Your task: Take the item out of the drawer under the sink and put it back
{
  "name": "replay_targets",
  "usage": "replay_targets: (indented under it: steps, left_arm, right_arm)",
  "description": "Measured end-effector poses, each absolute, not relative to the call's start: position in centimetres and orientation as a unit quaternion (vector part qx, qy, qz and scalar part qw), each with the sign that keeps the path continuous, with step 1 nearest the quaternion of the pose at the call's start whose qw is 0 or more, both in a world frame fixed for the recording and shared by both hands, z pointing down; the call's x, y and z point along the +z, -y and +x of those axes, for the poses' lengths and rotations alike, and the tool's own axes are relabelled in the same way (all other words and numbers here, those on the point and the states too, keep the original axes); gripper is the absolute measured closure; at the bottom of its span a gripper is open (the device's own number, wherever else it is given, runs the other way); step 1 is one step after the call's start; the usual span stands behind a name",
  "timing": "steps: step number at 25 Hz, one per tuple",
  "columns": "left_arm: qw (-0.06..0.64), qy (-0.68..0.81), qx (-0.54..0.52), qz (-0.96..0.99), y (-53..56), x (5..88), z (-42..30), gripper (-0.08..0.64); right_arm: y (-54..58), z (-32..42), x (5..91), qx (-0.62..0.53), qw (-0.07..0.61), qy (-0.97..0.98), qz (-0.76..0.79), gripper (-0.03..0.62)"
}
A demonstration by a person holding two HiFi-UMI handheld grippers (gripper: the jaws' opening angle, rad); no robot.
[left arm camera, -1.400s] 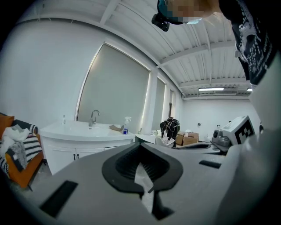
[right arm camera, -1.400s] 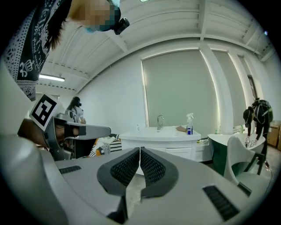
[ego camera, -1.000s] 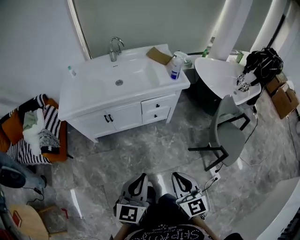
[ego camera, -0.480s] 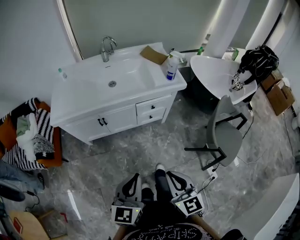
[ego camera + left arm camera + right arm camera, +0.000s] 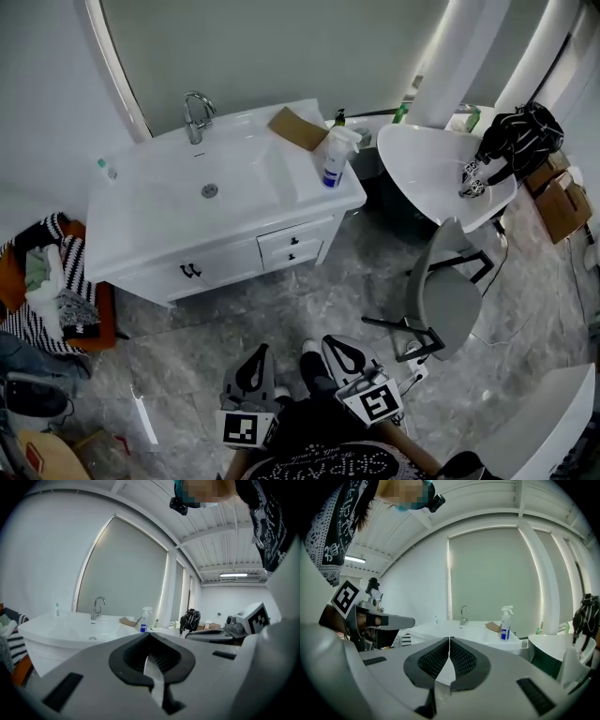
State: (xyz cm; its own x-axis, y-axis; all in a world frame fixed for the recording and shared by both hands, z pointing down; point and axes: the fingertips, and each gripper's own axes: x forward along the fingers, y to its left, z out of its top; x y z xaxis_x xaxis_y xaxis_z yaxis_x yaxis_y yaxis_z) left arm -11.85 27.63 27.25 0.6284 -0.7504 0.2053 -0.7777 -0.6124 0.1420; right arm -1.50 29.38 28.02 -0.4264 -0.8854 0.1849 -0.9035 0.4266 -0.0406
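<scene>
Our left gripper (image 5: pixel 257 361) has its jaws closed together with nothing between them. Our right gripper (image 5: pixel 339 352) is likewise closed and empty, and each gripper view shows the ribbed pads meeting at the tip. We hold both low in front of us, side by side, pointing across the grey marble floor (image 5: pixel 281 309) toward the white vanity cabinet (image 5: pixel 141 281).

The two stacked drawers (image 5: pixel 292 249) sit at the cabinet's right end, right of the double doors (image 5: pixel 192 270), and both are shut. They lie almost straight ahead, well apart from the tools and roughly between the two grippers' lines. Neither hand is clearly nearer, though we judge the right one marginally better placed. Each drawer front runs lengthwise along the cabinet face with one small dark knob at its middle, and would pull out toward us.

The item is hidden inside, and we cannot tell which drawer holds it. The gripper views show the sink (image 5: pixel 169 192), the faucet (image 5: pixel 195 114) and the spray bottle (image 5: pixel 331 161), but the jaws cut off the drawers.
</scene>
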Motion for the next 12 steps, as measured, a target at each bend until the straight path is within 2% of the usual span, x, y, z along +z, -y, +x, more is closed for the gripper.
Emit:
replay_targets:
  steps: [12]
  left_arm:
    - [0.113,0.456,0.058,0.881,-20.7,27.2,-4.8,0.557]
  right_arm:
    - [-22.1,6.6,28.9,0.080,0.082,0.849,0.516,0.572]
